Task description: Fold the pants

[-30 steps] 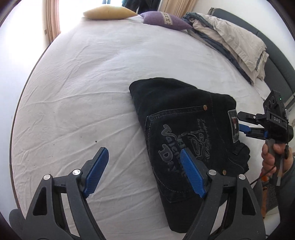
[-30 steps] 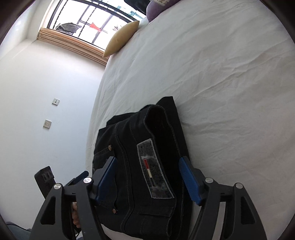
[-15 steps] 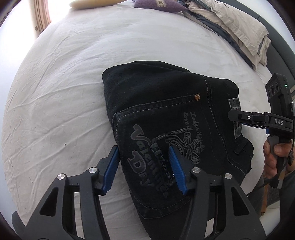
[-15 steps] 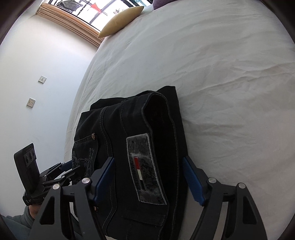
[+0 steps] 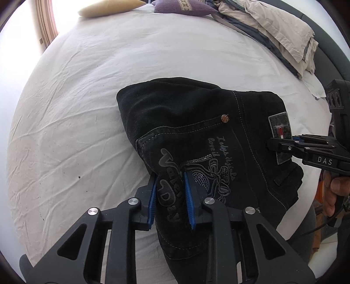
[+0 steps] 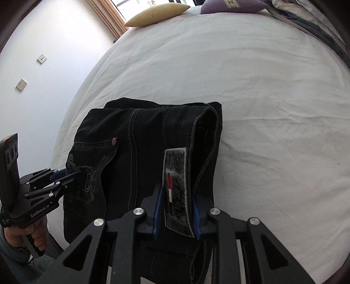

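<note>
The black jeans (image 5: 196,139) lay folded into a thick bundle on the white bed sheet (image 5: 87,87), near the bed's front edge and well apart from the yellow pillow (image 6: 156,14) at the far end. You were pinching both near corners of that bundle, seemingly to lift or turn it for a last fold or a carry.

Your left gripper (image 5: 170,194) had its jaws closing on a ridge of denim at the embroidered back pocket (image 5: 186,174), cloth bunched between the blue pads. Your right gripper (image 6: 176,209) had its jaws closing too, with the waistband and its grey brand patch (image 6: 175,192) between them. To do this well, you needed every layer inside each bite, not just the top one; you needed both hands to rise together and level, so the bundle would not sag or unroll.

The left wrist view showed the pocket lettering, the copper rivet (image 5: 224,118) and the rumpled bedding (image 5: 273,30) beyond the jeans. Only the right wrist view showed the open mouth of the waistband (image 6: 207,131) on the jeans' right side, and the wall sockets (image 6: 21,84).
</note>
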`<state>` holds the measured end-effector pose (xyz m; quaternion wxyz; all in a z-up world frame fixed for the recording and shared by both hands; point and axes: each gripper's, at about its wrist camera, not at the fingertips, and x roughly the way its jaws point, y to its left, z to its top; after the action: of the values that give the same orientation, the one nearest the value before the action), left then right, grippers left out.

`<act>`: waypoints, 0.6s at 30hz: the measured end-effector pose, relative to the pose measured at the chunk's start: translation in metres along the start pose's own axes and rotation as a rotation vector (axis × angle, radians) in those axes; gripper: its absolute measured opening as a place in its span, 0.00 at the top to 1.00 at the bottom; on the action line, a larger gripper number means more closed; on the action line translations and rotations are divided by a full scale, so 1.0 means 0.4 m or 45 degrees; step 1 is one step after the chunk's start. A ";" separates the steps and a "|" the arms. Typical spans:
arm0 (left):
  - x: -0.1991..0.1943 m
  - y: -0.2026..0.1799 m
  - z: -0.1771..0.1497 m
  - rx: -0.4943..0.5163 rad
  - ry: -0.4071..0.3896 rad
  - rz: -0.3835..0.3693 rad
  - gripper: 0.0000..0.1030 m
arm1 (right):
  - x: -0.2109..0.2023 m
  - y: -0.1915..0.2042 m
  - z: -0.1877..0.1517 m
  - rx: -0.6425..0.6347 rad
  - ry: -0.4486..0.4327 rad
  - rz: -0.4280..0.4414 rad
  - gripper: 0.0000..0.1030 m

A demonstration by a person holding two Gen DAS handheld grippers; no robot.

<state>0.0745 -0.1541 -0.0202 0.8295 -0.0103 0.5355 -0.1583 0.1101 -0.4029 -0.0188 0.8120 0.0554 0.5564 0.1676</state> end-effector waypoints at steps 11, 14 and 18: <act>-0.106 0.042 0.028 -0.018 -0.090 -0.081 0.83 | -0.120 0.097 0.031 -0.154 -0.174 -0.020 0.89; -0.138 0.051 0.041 -0.003 -0.133 -0.057 0.90 | -0.123 0.106 0.052 -0.151 -0.204 -0.008 0.90; -0.203 0.069 0.065 0.026 -0.229 0.019 0.98 | -0.127 0.108 0.071 -0.134 -0.221 0.016 0.90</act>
<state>0.0740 -0.1097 0.0574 0.8754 -0.0122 0.4574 -0.1560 0.1107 -0.3765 0.0487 0.8577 0.0304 0.4741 0.1965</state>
